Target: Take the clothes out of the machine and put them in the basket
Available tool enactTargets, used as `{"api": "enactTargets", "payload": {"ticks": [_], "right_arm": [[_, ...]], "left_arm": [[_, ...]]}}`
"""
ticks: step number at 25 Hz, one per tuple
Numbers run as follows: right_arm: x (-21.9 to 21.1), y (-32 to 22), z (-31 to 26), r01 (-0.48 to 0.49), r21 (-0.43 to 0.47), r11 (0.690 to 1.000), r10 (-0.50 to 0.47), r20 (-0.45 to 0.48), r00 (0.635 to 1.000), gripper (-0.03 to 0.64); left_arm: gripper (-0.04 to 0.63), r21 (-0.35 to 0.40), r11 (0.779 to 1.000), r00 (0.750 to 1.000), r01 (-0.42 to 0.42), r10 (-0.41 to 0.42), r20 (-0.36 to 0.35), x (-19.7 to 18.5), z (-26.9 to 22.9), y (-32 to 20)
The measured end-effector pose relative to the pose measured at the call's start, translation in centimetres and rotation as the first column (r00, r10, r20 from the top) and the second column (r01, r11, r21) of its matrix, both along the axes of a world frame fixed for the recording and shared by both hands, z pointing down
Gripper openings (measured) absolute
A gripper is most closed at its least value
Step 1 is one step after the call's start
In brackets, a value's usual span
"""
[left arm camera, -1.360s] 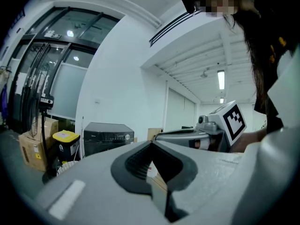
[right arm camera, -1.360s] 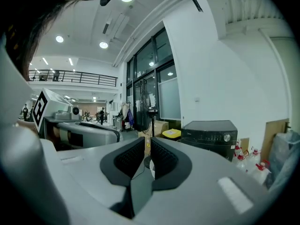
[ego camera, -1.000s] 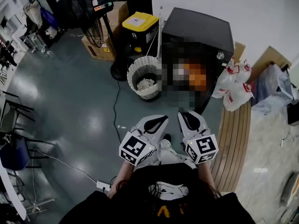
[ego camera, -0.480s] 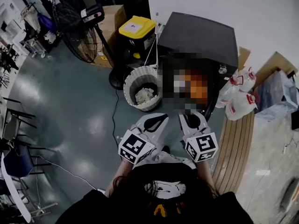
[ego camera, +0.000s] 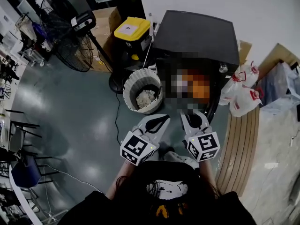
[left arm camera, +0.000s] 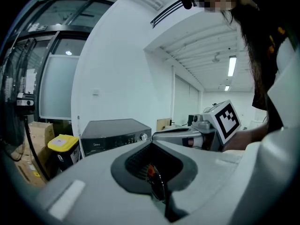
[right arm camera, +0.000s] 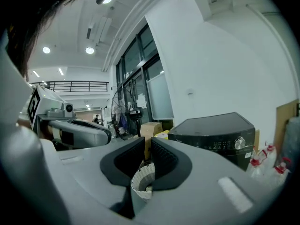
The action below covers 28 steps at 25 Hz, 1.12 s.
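**Site:** grey floor in front of a white wall, seen from the person's head.

**Item 1, machine:** dark, box-shaped, flat-topped, standing against the wall. It has a round knob at the right of its control strip. What lies inside its front cannot be made out.

**Item 2, basket:** white, woven and round. It stands on the floor just beside the machine, on the machine's left in the head view. It is upright and open-topped.

**Item 3, clothes:** a pale bundle lying in the bottom of the basket.

**Item 4, left hand-held gripper:** held low in front of the person, pointing toward the machine and basket. The jaws are narrow, all but together, with nothing between them. Its marker cube sits at the rear.

**Item 5, right hand-held gripper:** alongside the left one and apart from it, pointing the same way. The jaws stand at a thin slit with nothing held, and the basket shows beyond the slit. Neither gripper touches the machine or the basket.

**Surroundings:**
- A yellow-lidded bin behind the basket.
- A cardboard box beside that bin.
- A standing fan further left.
- White plastic bags with red marks, at the machine's right.
- Wooden boards lying on the floor below the bags.
- A dark cable trailing across the floor near the basket.
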State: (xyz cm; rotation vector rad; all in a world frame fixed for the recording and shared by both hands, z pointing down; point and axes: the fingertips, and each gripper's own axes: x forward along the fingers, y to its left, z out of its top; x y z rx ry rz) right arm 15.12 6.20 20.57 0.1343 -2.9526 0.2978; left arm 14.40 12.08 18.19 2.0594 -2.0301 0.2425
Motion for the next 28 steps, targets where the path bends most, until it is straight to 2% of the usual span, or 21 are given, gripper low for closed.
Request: {"api": "enactTargets", "payload": {"ticks": [7, 14, 21, 28], "right_arm": [[-0.2, -1.8, 1.0, -0.101, -0.009, 0.995, 0.101, -0.028, 0.995, 0.064], [-3.9, -3.9, 1.2, -0.237, -0.014, 0.971, 0.237, -0.043, 0.971, 0.067], [-8.3, -5.6, 1.9, -0.403, -0.032, 0.915, 0.4, -0.068, 0.914, 0.071], [-11.4, -6.3, 3.9, -0.543, -0.064, 0.837, 0.537, -0.092, 0.838, 0.072]], "left_arm": [[0.0, -0.012, 0.998, 0.997, -0.064, 0.064, -0.041, -2.0, 1.4, -1.2], [0.0, -0.009, 0.983, 0.981, -0.185, 0.184, -0.057, -7.3, 2.0, -3.5], [0.0, 0.004, 0.948, 0.946, -0.319, 0.318, -0.061, -13.9, 2.0, -6.1], [0.0, -0.025, 0.902, 0.898, -0.431, 0.427, -0.104, -18.2, 4.3, -6.3]]}}
